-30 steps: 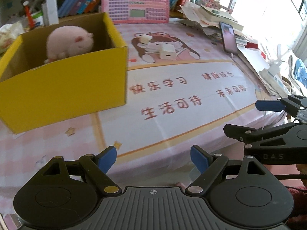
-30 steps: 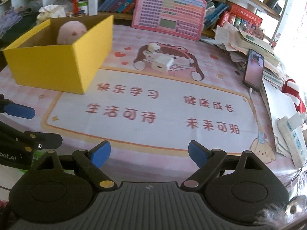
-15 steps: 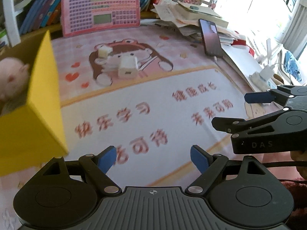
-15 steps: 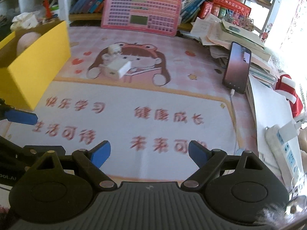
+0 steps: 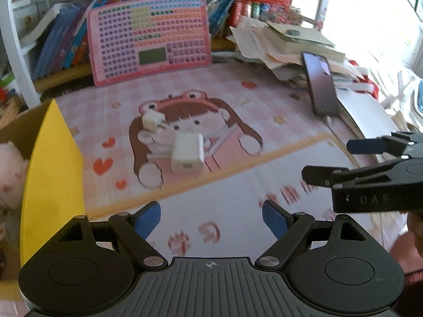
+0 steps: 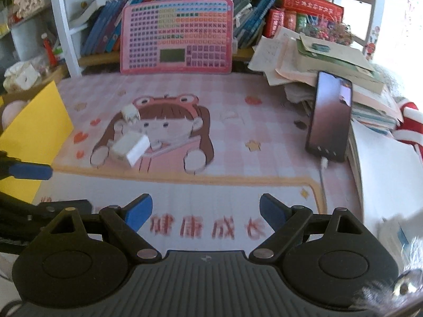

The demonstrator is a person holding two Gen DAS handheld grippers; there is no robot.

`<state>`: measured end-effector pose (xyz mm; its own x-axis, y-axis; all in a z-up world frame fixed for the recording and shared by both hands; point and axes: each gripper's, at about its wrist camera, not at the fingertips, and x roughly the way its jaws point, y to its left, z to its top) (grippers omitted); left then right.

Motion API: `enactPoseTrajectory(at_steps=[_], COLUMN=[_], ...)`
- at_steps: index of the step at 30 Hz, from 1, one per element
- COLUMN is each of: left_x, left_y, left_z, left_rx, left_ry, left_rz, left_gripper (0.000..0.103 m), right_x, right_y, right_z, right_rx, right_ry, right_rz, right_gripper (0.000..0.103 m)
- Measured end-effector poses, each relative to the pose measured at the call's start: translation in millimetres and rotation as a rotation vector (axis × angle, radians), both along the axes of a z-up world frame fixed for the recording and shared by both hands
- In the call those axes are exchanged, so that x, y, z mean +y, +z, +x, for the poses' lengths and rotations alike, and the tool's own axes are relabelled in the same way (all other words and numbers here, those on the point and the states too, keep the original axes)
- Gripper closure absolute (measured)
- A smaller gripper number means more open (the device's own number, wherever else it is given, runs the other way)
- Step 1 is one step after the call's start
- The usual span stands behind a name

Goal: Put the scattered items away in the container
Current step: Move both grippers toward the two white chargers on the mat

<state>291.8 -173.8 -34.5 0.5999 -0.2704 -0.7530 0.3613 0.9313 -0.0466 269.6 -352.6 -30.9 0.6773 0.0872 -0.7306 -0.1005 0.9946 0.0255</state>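
Blue pads tip both our tools, and both stand wide apart with nothing between them. Our left tool (image 5: 211,218) hangs over the pink printed mat (image 5: 238,185) that covers the table; our right tool (image 6: 205,214) hangs over the same mat, just to the right of the left one, whose blue finger (image 6: 29,171) shows at the left edge of the right view.

Ahead of both tools, on the cartoon girl printed on the mat, lies a white charger (image 5: 187,153), resting on its side. Just behind it and a little to the left sits a smaller white plug (image 5: 151,119); whether the two touch we cannot tell.

To the left stands the yellow box (image 5: 53,174), open at the top, with a pink plush (image 5: 10,177) inside it. The charger and the plug are outside the box, well apart from it.

At the back of the table a pink keyboard toy (image 6: 176,35) leans against a shelf of books (image 6: 103,31). On the right a phone (image 6: 329,117) leans against a pile of papers (image 6: 330,58), with a cable at its lower end.
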Motion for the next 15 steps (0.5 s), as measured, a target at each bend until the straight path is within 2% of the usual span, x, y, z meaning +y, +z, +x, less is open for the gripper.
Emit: enactPoseTrajectory(at_steps=[7,8,9,15], left_x=[-12,-14,-15,-22], left_y=[-12,-15,-18,-39], left_z=[35,39,44,75], left_rx=[-0.028,-0.031,-0.033,-0.024], left_ry=[0.08,0.09,0.098,0.126], left_rz=[0.019,0.031,0.043,0.08], left_gripper=[0.018,0.019,0.025,0.036], right_x=[-11,-13,-14,-12], right_y=[1,2,3,8], right_z=[40,45,49,78], right_rx=[-0.042,-0.05,-0.059,-0.092], right_ry=[0.011,0.015,0.018,0.06], right_rz=[0.012,0.017,0.014,0.024], right_gripper=[0.017,0.017,0.017,0.018])
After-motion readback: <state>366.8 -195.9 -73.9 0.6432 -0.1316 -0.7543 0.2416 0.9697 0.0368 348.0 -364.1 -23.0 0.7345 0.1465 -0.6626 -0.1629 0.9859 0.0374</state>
